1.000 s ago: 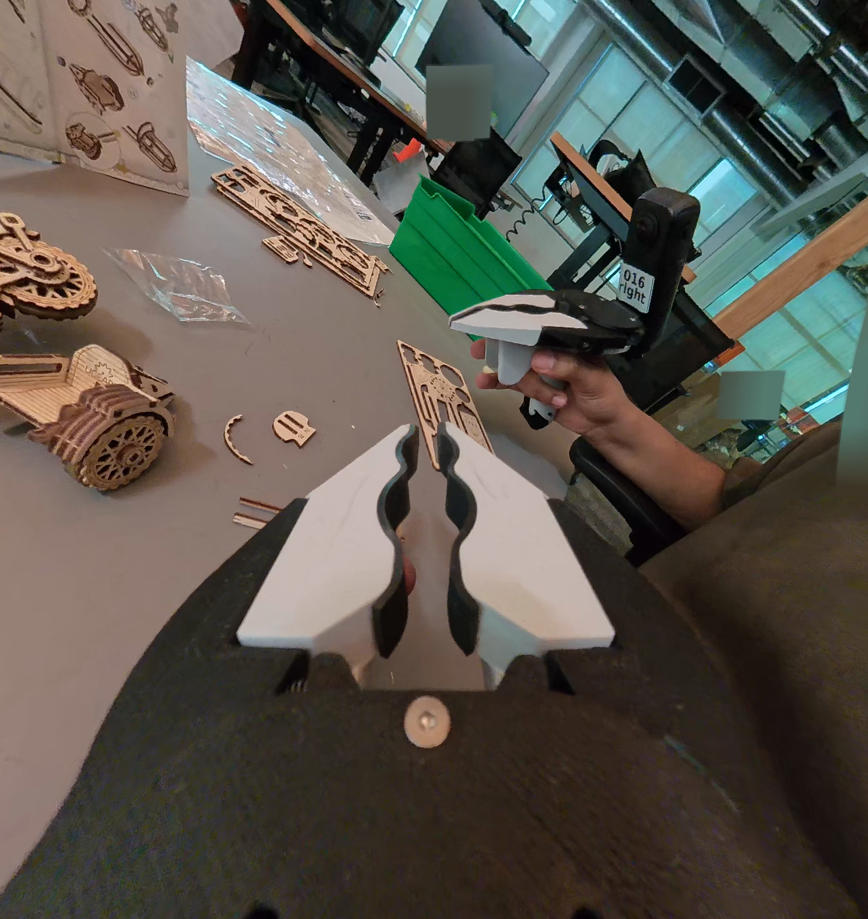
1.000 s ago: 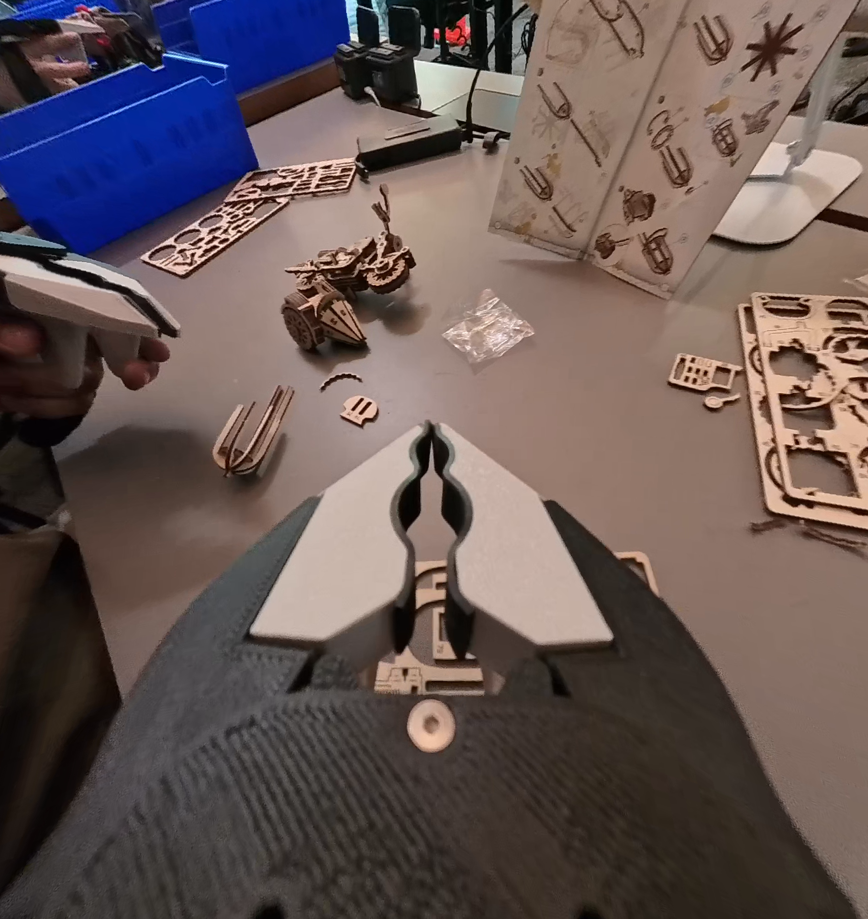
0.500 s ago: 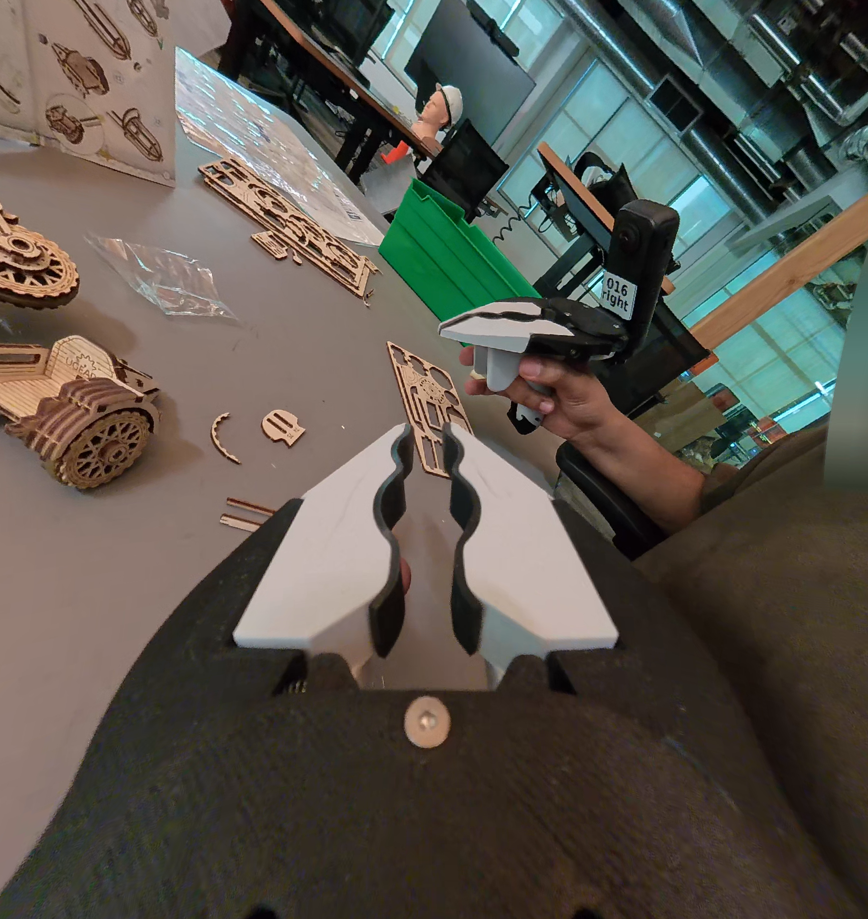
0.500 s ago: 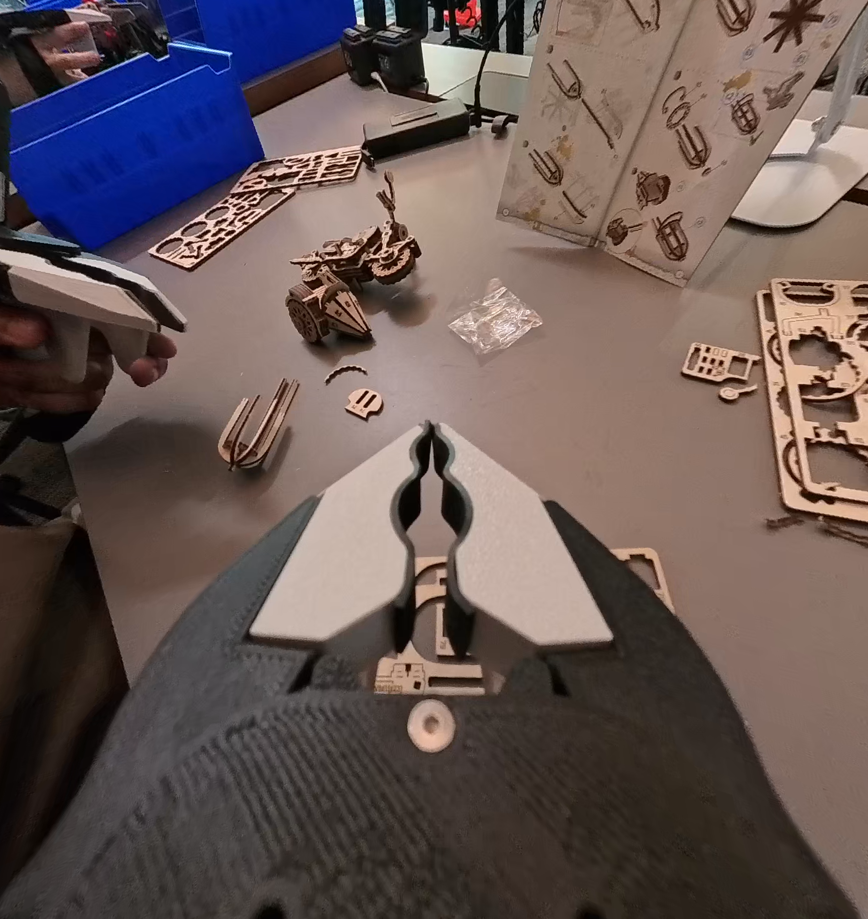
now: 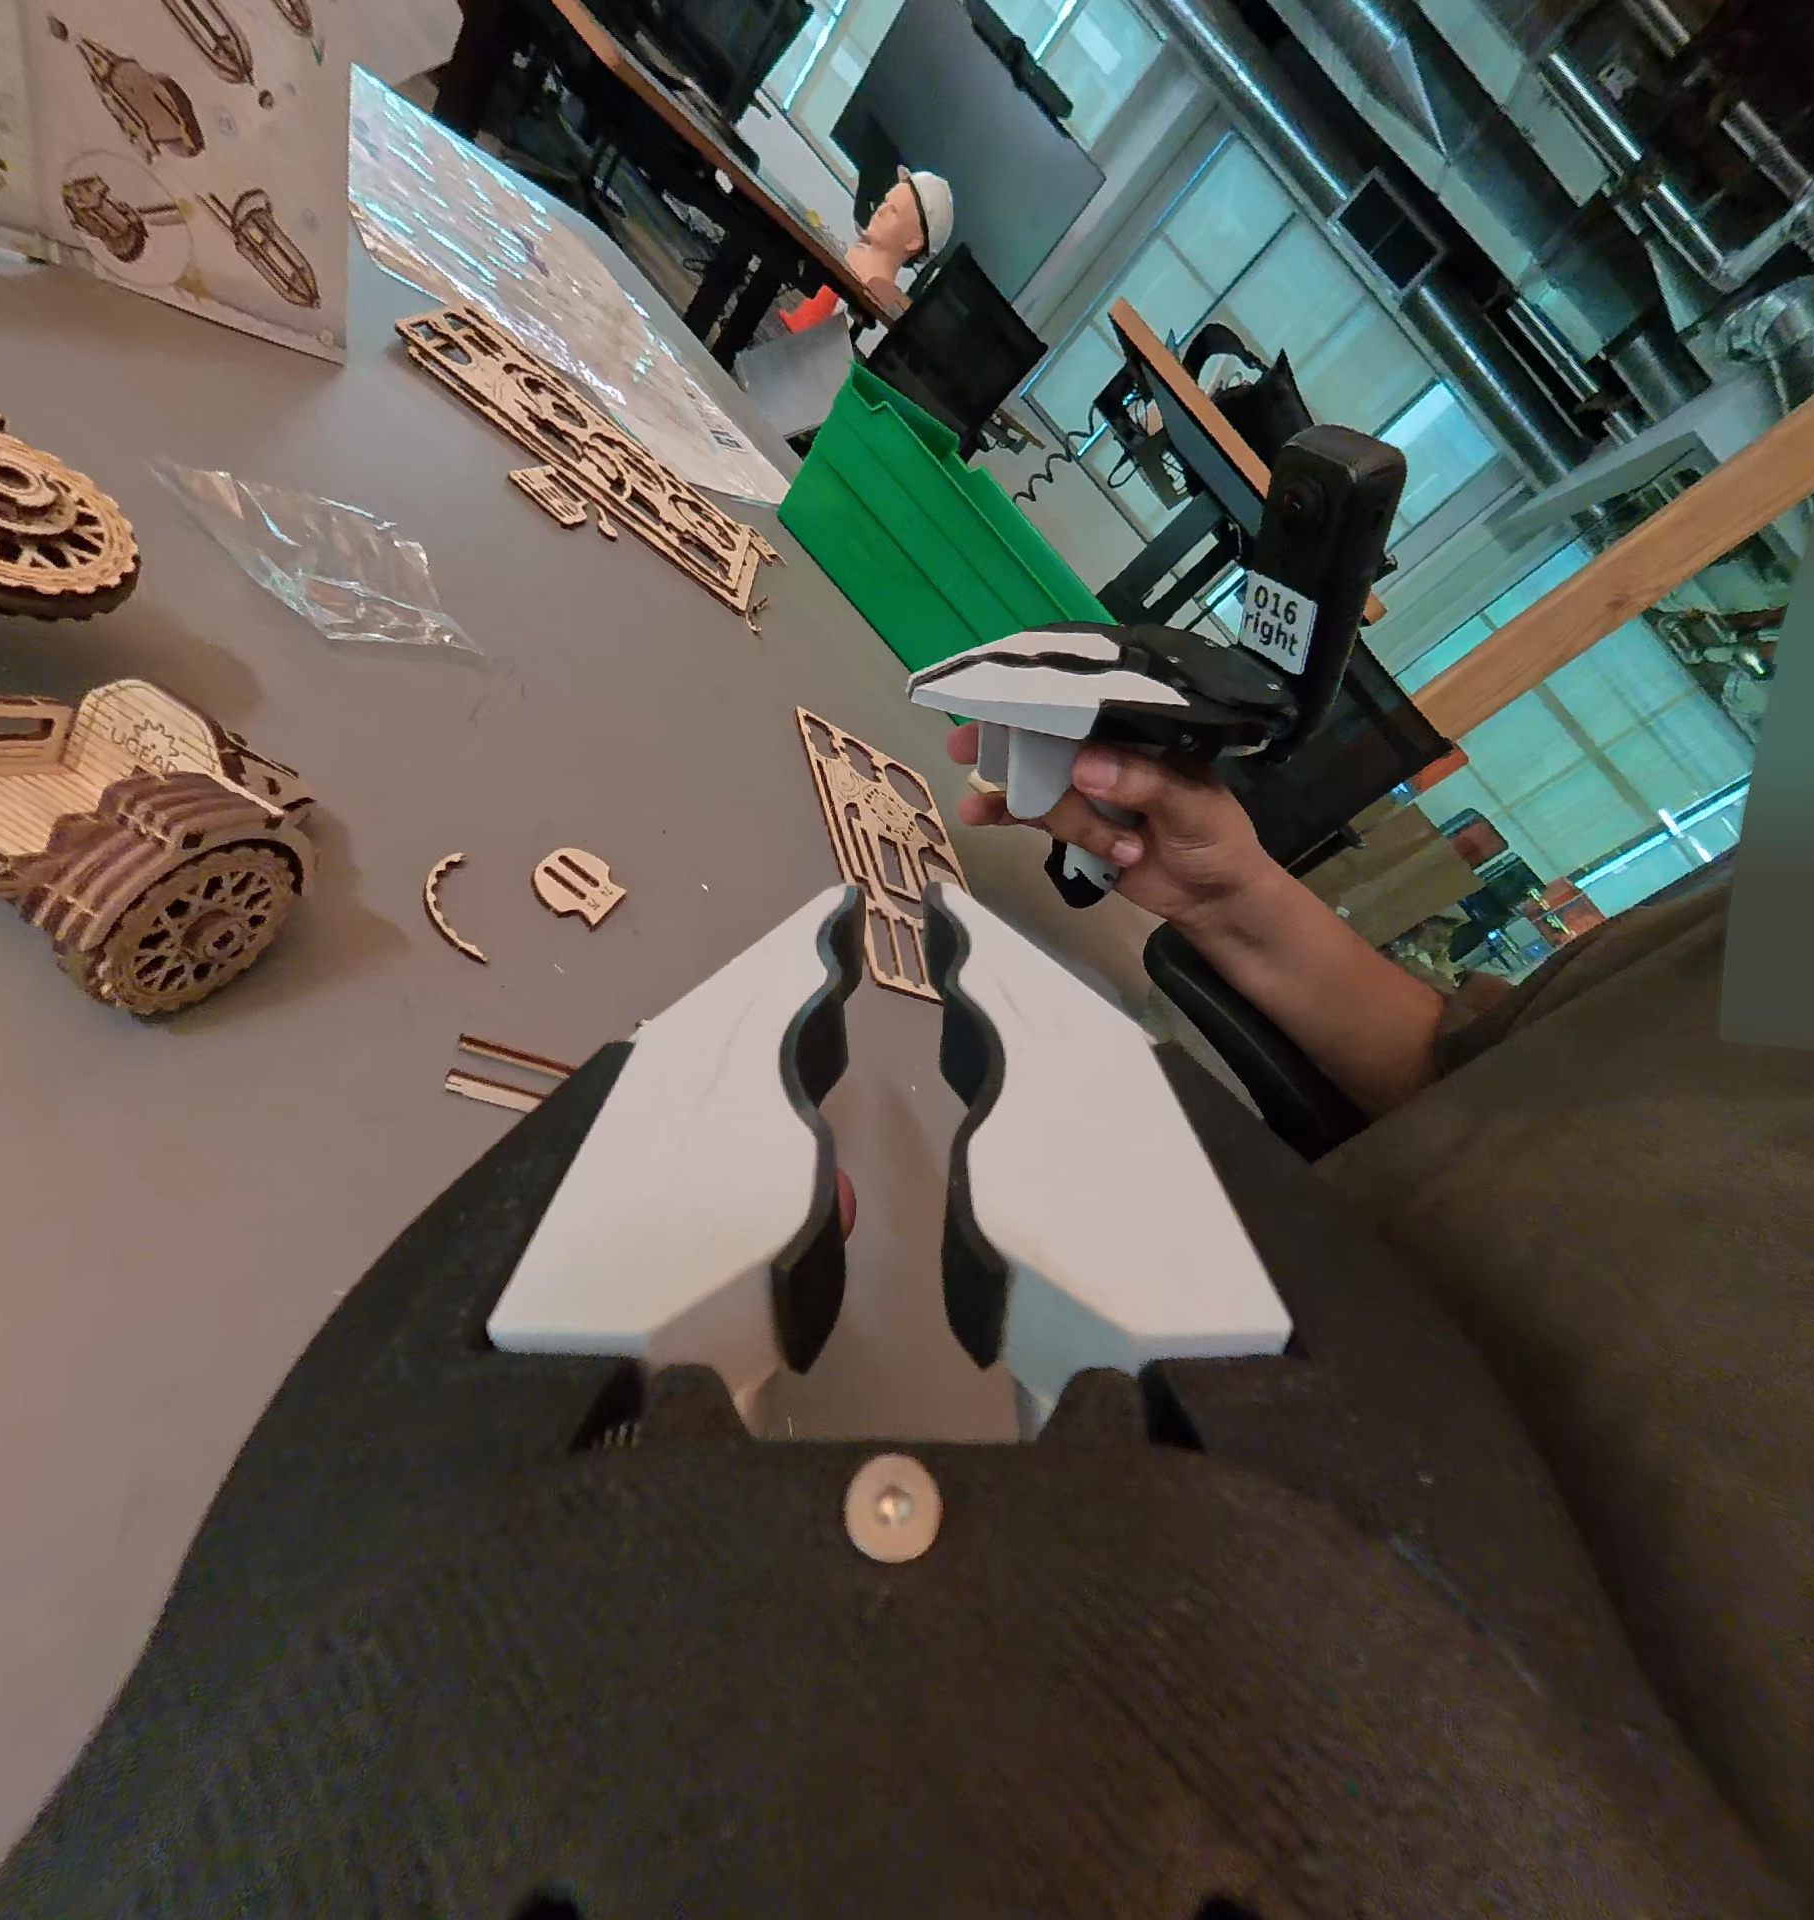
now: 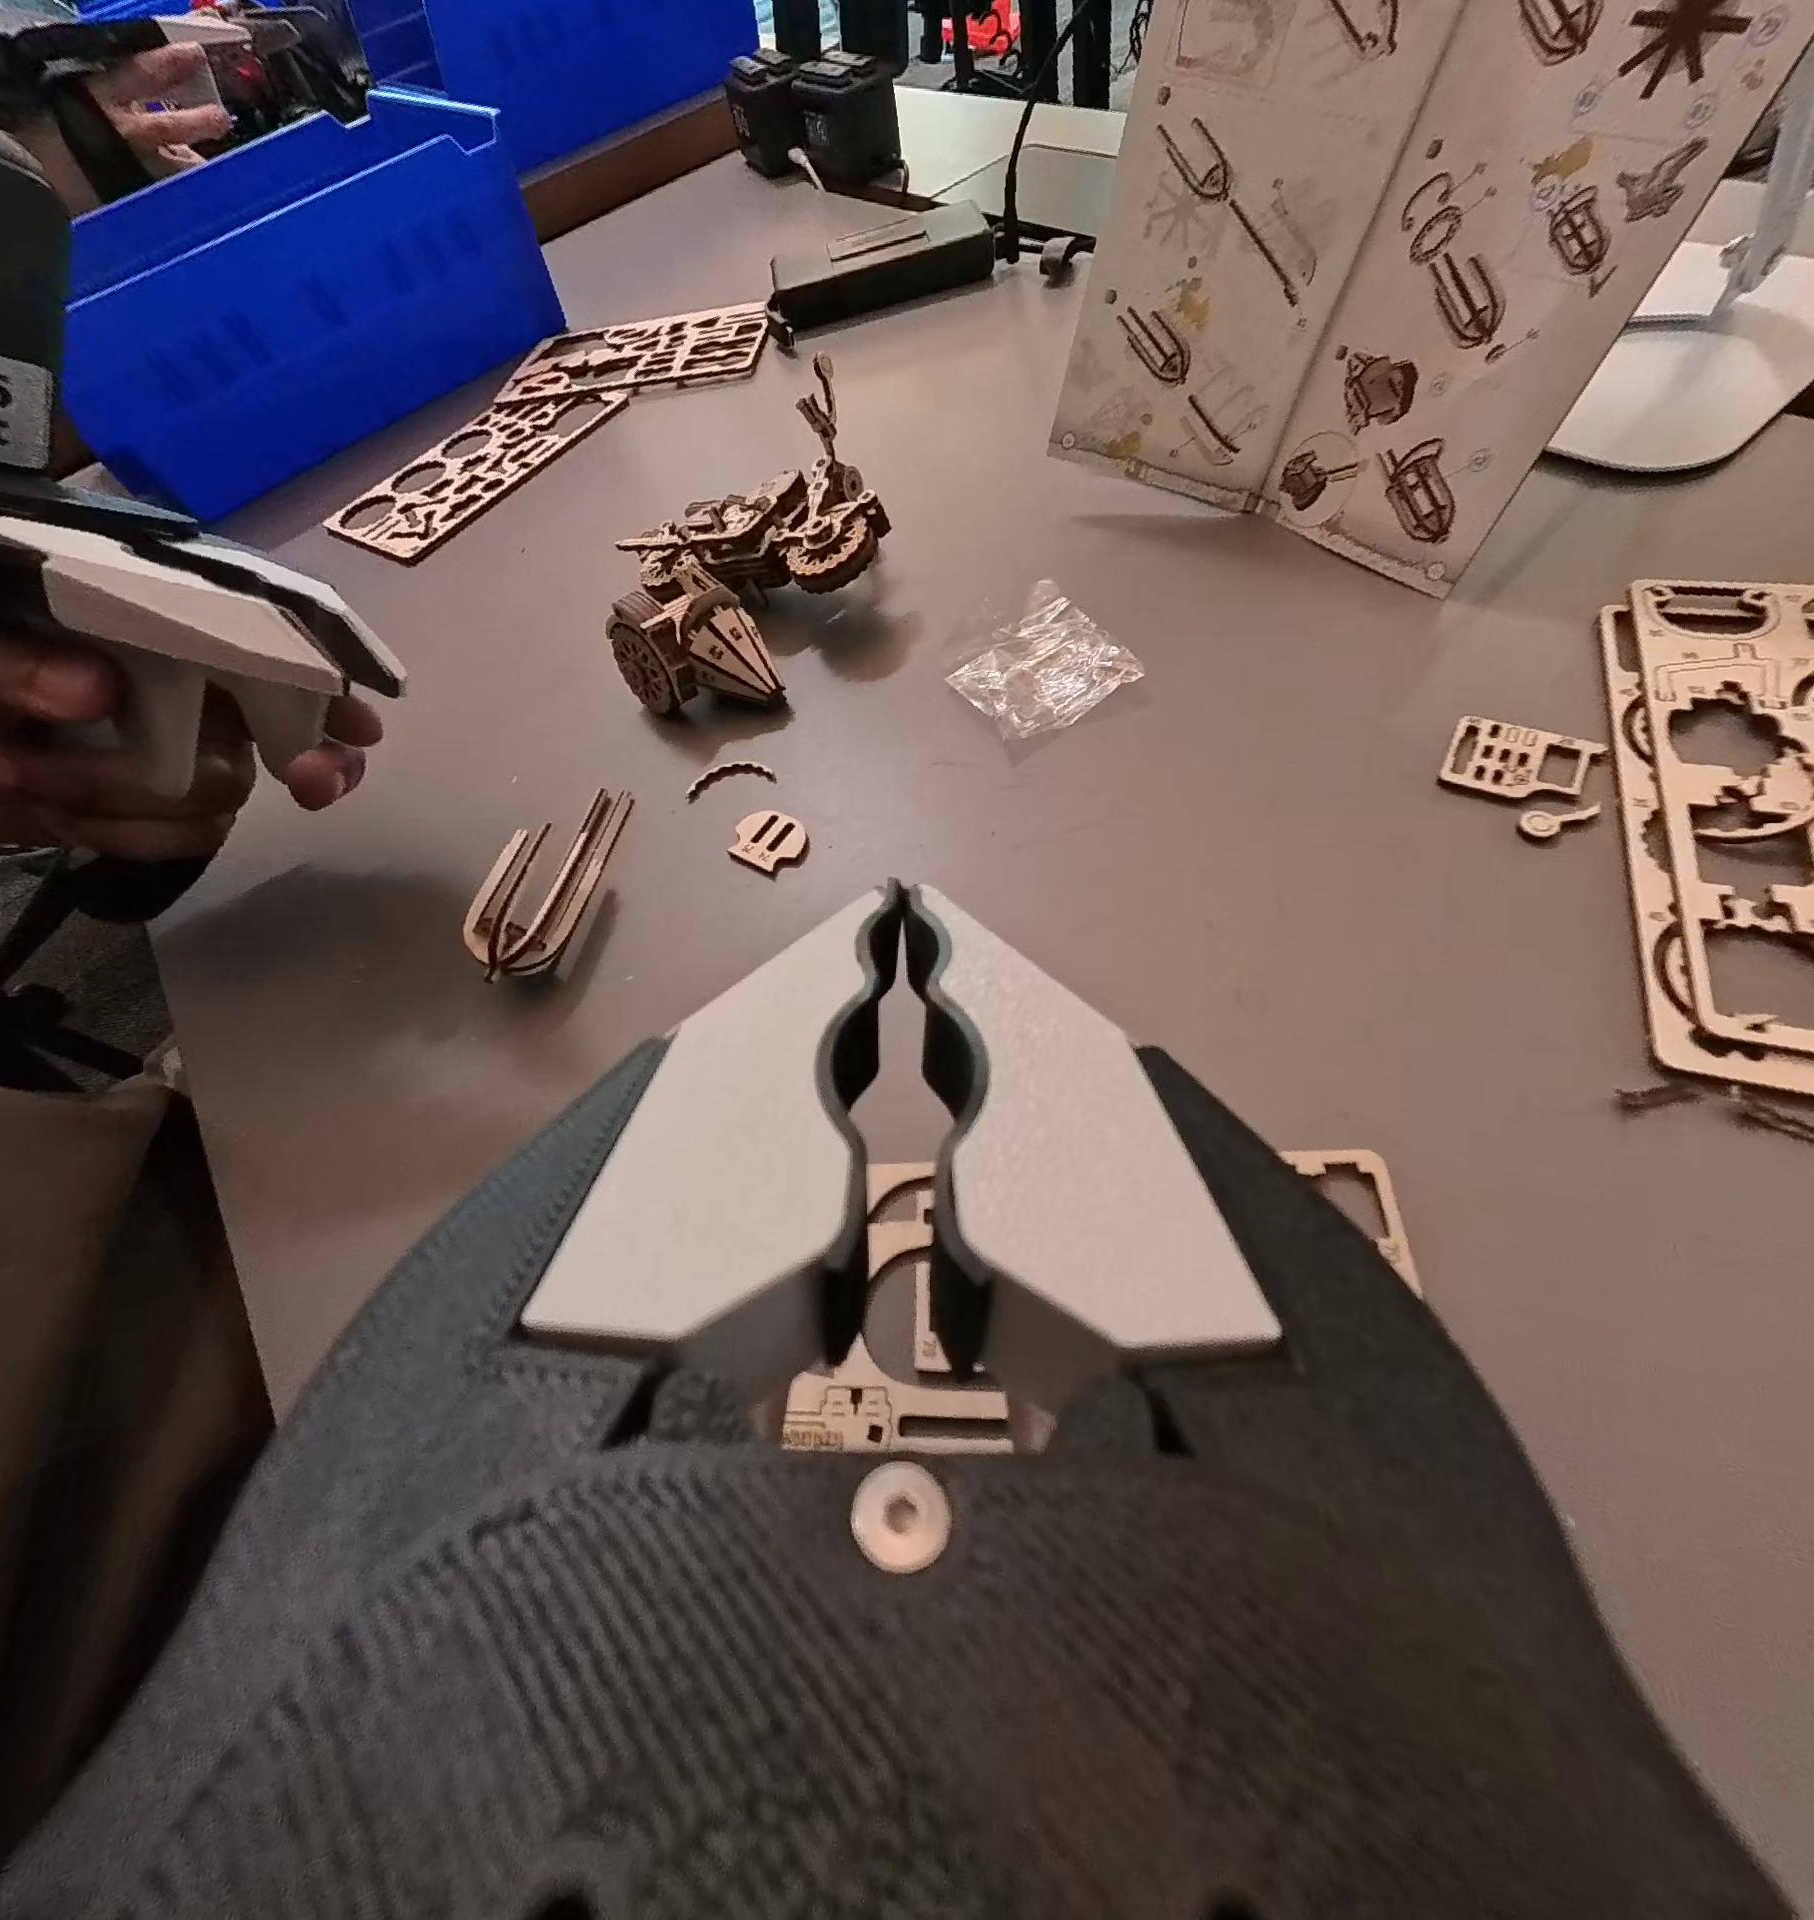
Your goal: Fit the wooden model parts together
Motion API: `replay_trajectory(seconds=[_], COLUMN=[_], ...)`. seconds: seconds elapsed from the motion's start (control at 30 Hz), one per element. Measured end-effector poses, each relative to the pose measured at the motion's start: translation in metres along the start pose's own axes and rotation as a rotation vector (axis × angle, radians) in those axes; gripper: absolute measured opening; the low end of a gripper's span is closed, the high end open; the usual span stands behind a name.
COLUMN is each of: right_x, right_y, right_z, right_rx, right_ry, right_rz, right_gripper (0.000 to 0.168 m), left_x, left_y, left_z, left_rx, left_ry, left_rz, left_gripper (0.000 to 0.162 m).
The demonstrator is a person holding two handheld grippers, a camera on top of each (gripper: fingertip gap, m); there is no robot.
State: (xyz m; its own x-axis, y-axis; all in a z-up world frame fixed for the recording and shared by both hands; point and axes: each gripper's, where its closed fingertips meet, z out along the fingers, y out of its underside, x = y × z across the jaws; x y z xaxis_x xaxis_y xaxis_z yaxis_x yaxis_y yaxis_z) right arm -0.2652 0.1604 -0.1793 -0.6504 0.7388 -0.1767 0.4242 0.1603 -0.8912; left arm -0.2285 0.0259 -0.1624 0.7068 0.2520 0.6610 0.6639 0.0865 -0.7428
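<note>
A wooden motorcycle with sidecar stands mid-table; its sidecar shows at the left of the left wrist view. In front of it lie a toothed arc, a round slotted piece and a curved ribbed part. My left gripper is slightly open and empty, held above the table's near edge. My right gripper is shut and empty, held over a cut-out wooden sheet. Each gripper also shows in the other's view, the right one and the left one.
More part sheets lie at the right and back left. A clear plastic bag and a standing instruction sheet are behind the model. A blue bin and a green bin stand at the table's edges. The left tips stand about 11 centimetres off the round slotted piece. Look for it in the left wrist view too. The toothed arc is about 11 centimetres from my left fingertips. Look for it in the left wrist view too.
Both grippers have drifted only slightly above the table. The left gripper's jaws keep the same small gap and the right stays shut. No part has moved.
</note>
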Motion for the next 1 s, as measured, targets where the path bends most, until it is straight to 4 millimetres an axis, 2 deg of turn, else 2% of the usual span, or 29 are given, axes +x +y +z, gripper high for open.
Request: replay_trajectory(seconds=[0.03,0.57,1.0], right_x=[-0.0001,-0.0034,-0.0060], right_y=[-0.0001,-0.0014,-0.0031], right_z=[0.0000,-0.0001,0.0000], right_rx=[0.000,0.005,0.015], right_ry=[0.000,-0.024,-0.037], right_rz=[-0.001,0.001,-0.006], right_gripper=[0.000,0.002,0.011], left_x=[0.0001,0.0029,0.0030], left_y=[0.0002,0.0052,0.0067], left_z=[0.0000,0.0022,0.0033], left_rx=[-0.001,-0.029,-0.037], left_ry=[0.001,0.016,0.019], left_rz=[0.000,0.011,0.010], left_gripper=[0.008,0.010,0.012])
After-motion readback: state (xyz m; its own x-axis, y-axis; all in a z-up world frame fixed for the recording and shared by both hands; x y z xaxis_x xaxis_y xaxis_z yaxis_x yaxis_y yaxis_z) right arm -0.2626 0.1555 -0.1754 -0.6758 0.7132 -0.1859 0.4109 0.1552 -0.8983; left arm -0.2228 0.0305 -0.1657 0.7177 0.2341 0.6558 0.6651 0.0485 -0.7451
